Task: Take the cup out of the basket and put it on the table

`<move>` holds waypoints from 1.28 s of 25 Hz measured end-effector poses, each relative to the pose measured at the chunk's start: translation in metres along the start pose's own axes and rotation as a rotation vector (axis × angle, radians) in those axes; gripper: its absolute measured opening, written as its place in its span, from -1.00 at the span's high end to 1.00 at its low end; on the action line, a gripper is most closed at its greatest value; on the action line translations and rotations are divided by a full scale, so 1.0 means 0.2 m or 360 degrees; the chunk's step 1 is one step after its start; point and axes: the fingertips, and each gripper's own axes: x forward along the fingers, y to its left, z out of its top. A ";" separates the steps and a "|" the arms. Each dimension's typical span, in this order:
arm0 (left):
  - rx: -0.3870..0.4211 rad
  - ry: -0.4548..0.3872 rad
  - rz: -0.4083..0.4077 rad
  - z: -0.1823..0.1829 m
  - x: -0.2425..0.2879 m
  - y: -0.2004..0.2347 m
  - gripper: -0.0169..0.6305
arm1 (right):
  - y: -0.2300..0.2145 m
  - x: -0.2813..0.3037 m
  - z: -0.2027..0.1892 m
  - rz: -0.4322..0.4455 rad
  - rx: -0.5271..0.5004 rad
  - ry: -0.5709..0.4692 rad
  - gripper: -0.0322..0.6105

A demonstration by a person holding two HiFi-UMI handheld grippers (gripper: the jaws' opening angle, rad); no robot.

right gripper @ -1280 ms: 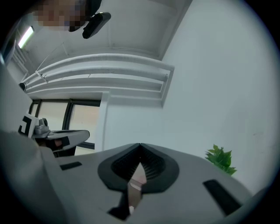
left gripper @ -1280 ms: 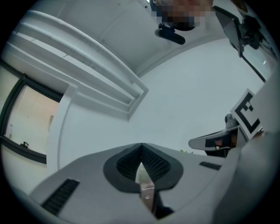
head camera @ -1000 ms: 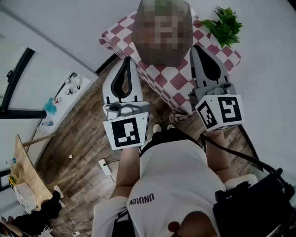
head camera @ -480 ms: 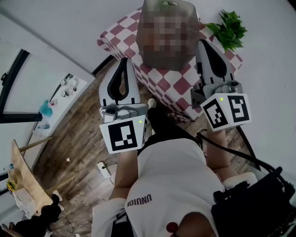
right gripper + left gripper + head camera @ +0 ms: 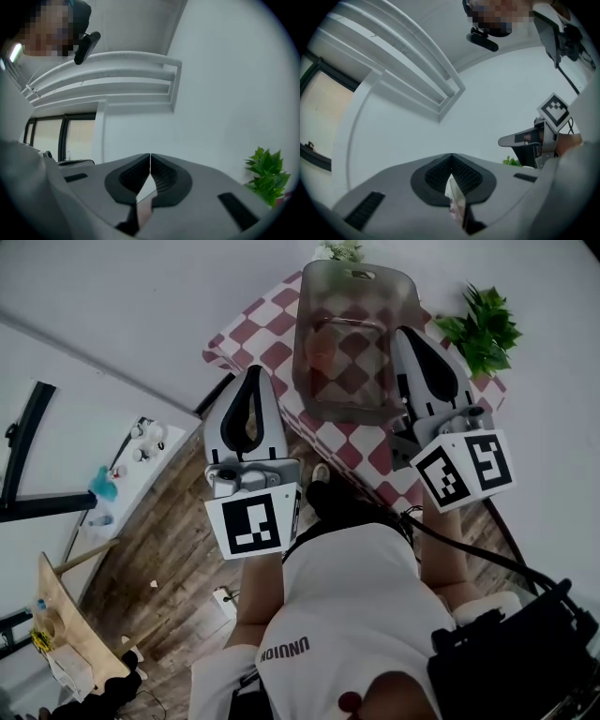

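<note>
A: status?
B: nothing done yet. cup looks to be inside the basket. It's a faint reddish shape through the wall and I can't make out more. basket sits on the checked table
A: claws?
B: left claw is clenched, tips meeting, nothing in it. right claw is the same, clenched and empty. I hold both up in front of me. left is off the table's near edge, over the floor. right overlaps the basket's right side in the head view, can't tell if it touches
A: gripper views?
B: past the tips they show only wall, with the plant at the right. no basket in either
A: what's left?
B: all of it, by my read: open a claw, reach down into the basket, grip the cup, lift it out, set it on bare table beside the basket
</note>
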 end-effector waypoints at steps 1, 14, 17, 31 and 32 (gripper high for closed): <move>-0.0001 0.0007 -0.0002 -0.01 0.04 0.02 0.91 | -0.01 0.05 0.00 0.0006 0.0018 0.0009 0.84; 0.0031 -0.0022 -0.0087 -0.08 0.50 0.20 0.91 | -0.23 0.49 -0.15 0.0093 0.0038 0.0204 0.84; 0.0035 -0.0028 -0.0112 -0.10 0.57 0.24 0.91 | -0.27 0.56 -0.19 0.0063 0.0020 0.0251 0.84; -0.0006 0.0007 -0.0432 -0.18 0.89 0.25 0.91 | -0.44 0.70 -0.45 -0.0217 0.0058 0.0498 0.84; -0.0019 0.0009 -0.0449 -0.20 0.90 0.25 0.91 | -0.45 0.71 -0.47 -0.0225 0.0069 0.0501 0.83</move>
